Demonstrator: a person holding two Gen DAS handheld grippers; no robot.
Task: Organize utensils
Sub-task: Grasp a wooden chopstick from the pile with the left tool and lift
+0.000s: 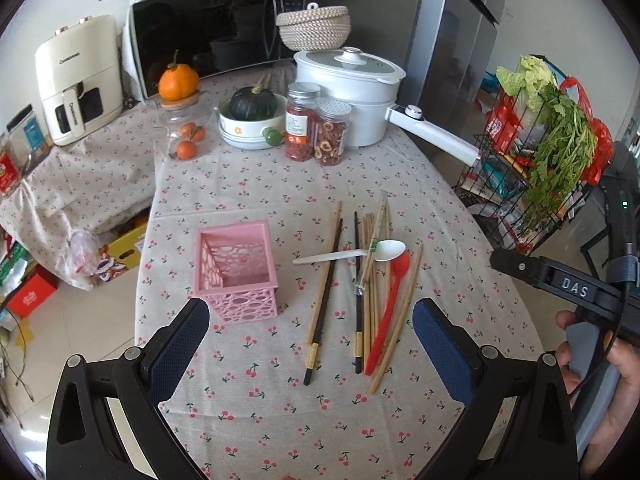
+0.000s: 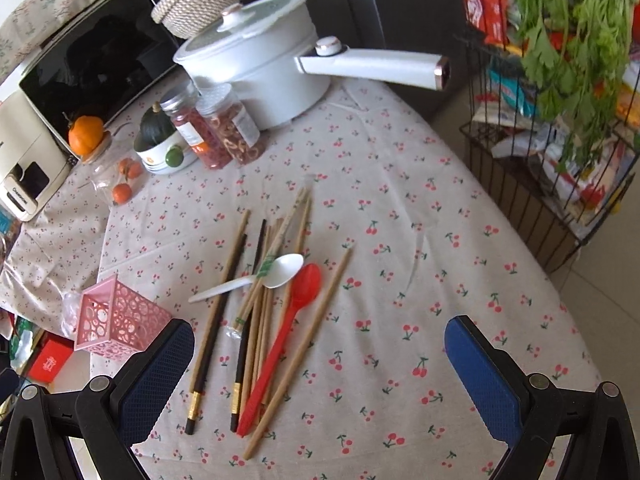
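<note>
A pink perforated holder [image 1: 236,270] stands empty on the cherry-print tablecloth; it also shows in the right wrist view [image 2: 116,320]. Right of it lies a loose pile: several wooden chopsticks [image 1: 376,280], two dark chopsticks [image 1: 326,300], a white spoon [image 1: 352,253] and a red spoon [image 1: 390,308]. The pile also shows in the right wrist view, with the red spoon [image 2: 286,340] and white spoon [image 2: 256,276]. My left gripper [image 1: 312,344] is open above the table's near edge. My right gripper [image 2: 320,360] is open over the pile's near end; its body [image 1: 568,286] shows at the right.
At the back stand a white pot [image 1: 352,92] with a long handle, two jars [image 1: 316,128], a bowl with a squash [image 1: 252,120], a glass jar of oranges [image 1: 180,128] and a microwave [image 1: 208,32]. A wire rack with greens [image 1: 536,160] stands right of the table.
</note>
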